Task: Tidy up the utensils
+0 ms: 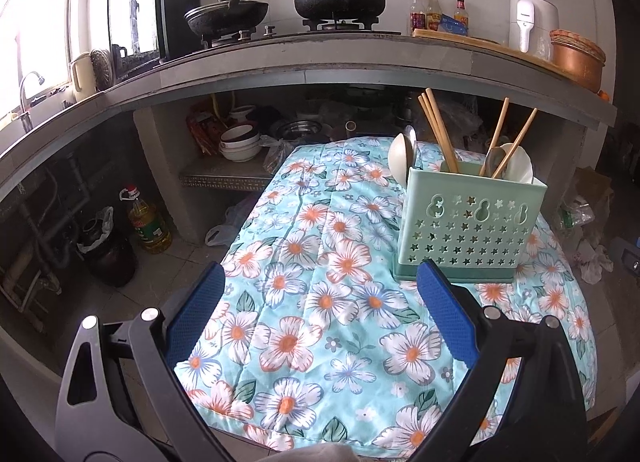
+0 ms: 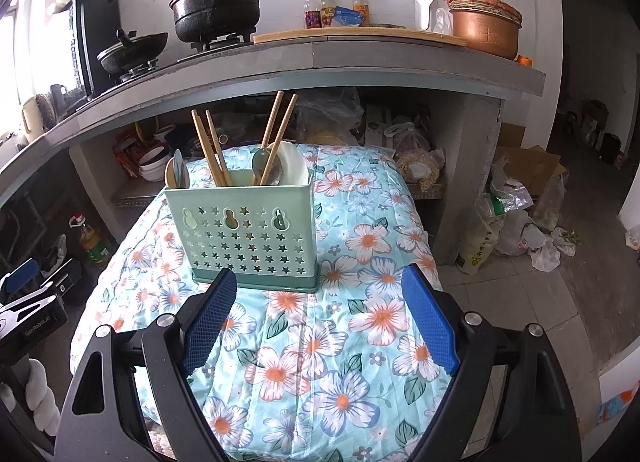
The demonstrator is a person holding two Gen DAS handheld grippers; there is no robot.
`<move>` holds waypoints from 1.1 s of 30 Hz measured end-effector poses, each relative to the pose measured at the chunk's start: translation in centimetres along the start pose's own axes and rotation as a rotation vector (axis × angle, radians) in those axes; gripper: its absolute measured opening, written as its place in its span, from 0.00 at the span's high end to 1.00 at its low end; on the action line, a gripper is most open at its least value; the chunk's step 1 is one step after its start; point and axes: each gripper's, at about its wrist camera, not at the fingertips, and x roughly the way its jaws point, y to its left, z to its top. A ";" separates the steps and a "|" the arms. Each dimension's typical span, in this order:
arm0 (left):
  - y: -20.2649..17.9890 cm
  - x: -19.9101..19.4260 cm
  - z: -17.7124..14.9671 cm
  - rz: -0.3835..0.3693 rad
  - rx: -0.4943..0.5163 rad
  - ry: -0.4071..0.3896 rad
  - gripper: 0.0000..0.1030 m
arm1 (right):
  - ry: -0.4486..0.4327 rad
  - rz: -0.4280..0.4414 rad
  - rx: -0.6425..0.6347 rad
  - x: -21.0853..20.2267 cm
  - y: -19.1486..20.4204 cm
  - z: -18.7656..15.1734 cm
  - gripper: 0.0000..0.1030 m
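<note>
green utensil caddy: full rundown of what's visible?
The utensil caddy is a pale green, plastic-looking box with star and gourd-shaped cutouts on a darker green base. It stands upright on the floral quilt, touching nothing else. Inside, leaning: four wooden chopsticks, metal spoons and white spoons. Neither claw touches it; both are open and empty.

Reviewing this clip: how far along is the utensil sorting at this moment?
Looks near finished. Done: the chopsticks and spoons stand in the green holder on the floral cloth; no utensils lie loose on the visible cloth. In hand: nothing; the left claw and right claw are both open and empty, short of the holder. Left: seemingly nothing, though areas outside both views can't be checked.
</note>
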 end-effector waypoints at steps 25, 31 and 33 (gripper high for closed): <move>-0.3 0.4 0.7 -0.009 -0.037 -0.008 0.10 | -0.046 -0.073 0.017 -1.1 -1.6 0.3 0.20; -0.3 0.2 0.9 -0.010 -0.039 -0.016 0.10 | -0.047 -0.075 0.019 -1.1 -1.7 0.4 0.20; -0.4 0.2 0.9 -0.010 -0.039 -0.018 0.10 | -0.047 -0.075 0.017 -1.1 -1.7 0.4 0.20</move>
